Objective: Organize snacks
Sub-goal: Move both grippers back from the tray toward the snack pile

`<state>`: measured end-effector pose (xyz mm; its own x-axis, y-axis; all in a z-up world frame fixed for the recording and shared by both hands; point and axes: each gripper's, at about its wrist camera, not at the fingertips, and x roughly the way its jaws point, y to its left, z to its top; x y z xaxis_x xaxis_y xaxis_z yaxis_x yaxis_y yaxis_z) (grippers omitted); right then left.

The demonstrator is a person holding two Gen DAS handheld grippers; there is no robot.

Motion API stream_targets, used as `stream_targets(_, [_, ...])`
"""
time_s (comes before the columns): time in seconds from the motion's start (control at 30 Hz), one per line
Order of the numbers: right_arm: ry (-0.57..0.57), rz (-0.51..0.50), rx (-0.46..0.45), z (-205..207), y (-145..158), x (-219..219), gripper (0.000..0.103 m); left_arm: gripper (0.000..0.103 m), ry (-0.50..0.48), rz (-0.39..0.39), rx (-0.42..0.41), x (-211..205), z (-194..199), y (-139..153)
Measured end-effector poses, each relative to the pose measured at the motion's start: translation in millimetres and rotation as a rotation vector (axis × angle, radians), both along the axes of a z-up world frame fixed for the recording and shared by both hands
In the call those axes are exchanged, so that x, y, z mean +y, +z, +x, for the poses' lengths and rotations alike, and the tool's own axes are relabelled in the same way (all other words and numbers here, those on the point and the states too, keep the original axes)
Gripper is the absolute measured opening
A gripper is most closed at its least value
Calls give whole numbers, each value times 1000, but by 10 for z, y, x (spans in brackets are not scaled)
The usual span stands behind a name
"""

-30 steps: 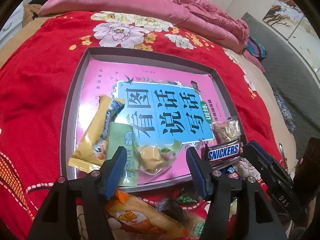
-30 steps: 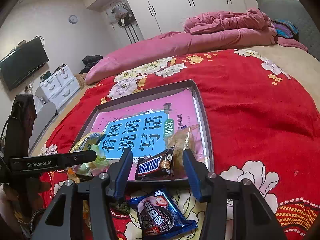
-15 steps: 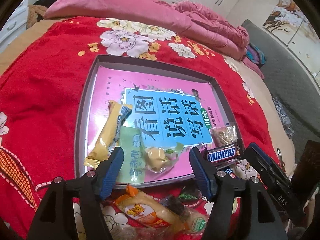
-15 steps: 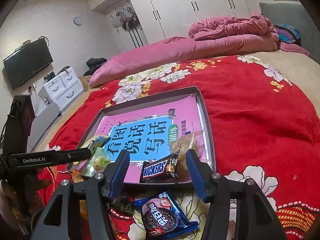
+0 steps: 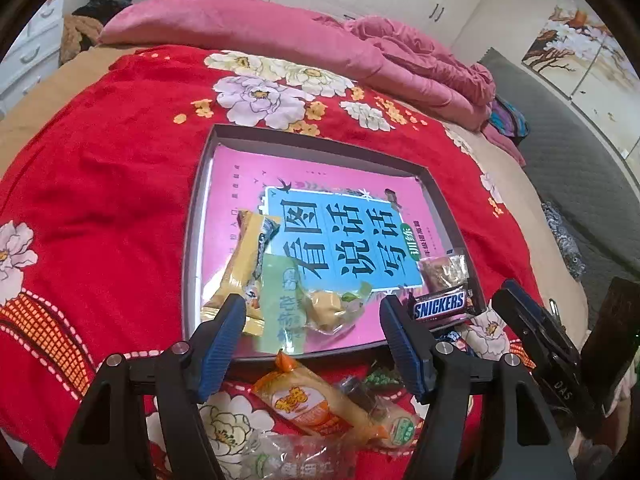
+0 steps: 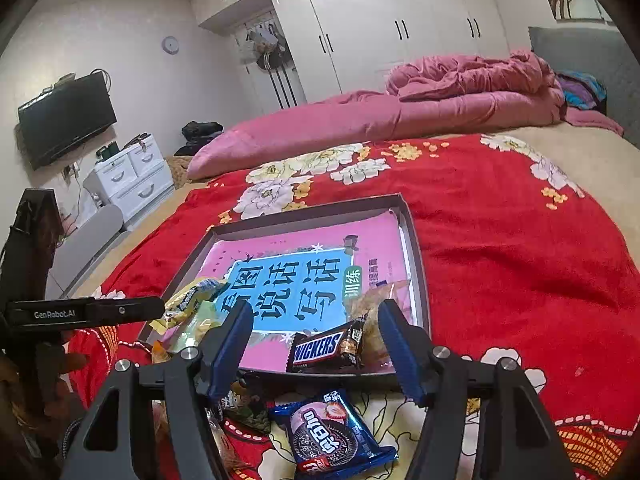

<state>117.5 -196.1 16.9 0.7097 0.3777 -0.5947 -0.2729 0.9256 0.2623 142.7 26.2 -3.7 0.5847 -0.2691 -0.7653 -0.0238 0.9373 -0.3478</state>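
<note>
Bed (image 6: 520, 264) w/ red floral blanket (image 5: 100, 200). Tray (image 5: 191, 240) lies mid-bed; loose snack packs (image 5: 316, 400) on blanket at near edge. Pink duvet (image 6: 400, 120) along far edge.

Red floral blanket (image 5: 100, 184), pink book (image 5: 320, 184)

"snickers" on the chocolate bar (image 5: 440, 305) — "genrobot.ai" on the left gripper (image 6: 60, 314) body — "das" on the right gripper (image 5: 560, 384) body — large chinese characters on the book (image 5: 340, 236).

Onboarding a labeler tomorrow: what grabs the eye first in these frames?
The bright pink book with a big blue title panel, lying in a shallow grey tray on the red floral blanket. Next the Snickers bar at the tray's near right corner, just ahead of the right claw, whose jaws are opening off it. A blue Oreo pack lies on the blanket below.
</note>
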Motion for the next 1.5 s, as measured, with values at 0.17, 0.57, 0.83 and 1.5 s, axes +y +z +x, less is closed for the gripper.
stream_targets(0.17, [19, -22, -20, -39, 31, 53, 66, 75, 3, -2, -7, 38, -60, 35])
stream_targets(0.57, [29, -46, -53, -110, 84, 68, 74, 78, -25, 3, -30, -17, -172, 100])
stream_targets(0.83, [30, -53, -63, -155, 107, 41, 76, 78, -18, 16, -20, -6, -243, 75])
stream_targets(1.5, [59, -69, -63, -296, 116, 81, 79, 78, -26, 34, -2, 106, -459, 22])
